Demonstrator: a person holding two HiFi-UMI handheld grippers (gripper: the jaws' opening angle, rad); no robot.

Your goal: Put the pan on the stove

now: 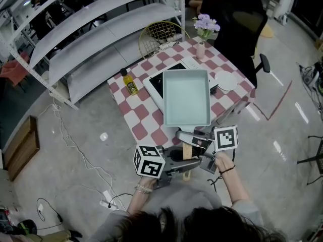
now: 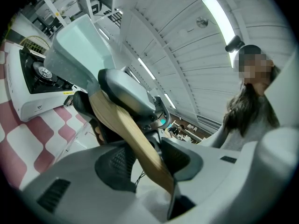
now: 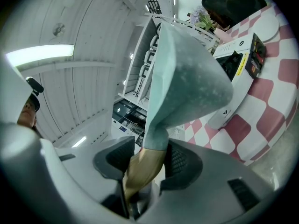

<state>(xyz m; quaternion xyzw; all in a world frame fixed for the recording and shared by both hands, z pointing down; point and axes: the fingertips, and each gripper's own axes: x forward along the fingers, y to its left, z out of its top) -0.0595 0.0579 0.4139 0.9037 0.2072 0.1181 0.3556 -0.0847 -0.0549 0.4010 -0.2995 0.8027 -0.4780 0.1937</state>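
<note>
In the head view the rectangular pale-blue pan [image 1: 186, 97] is seen over the flat white stove [image 1: 154, 86] on the checked table [image 1: 146, 130], in the left gripper view its smooth wooden handle [image 2: 126, 129] is clamped between the ribbed pads of the left gripper [image 2: 147, 164], and in the right gripper view the same handle is clamped by the right gripper [image 3: 148, 164].

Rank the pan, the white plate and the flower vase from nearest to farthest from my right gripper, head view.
1. pan: handle held in the right gripper.
2. white plate: right side of the table.
3. flower vase: far end.

pan [image 1: 186, 97] over stove [image 1: 154, 84], oil btl [image 1: 130, 83] nearby
</note>
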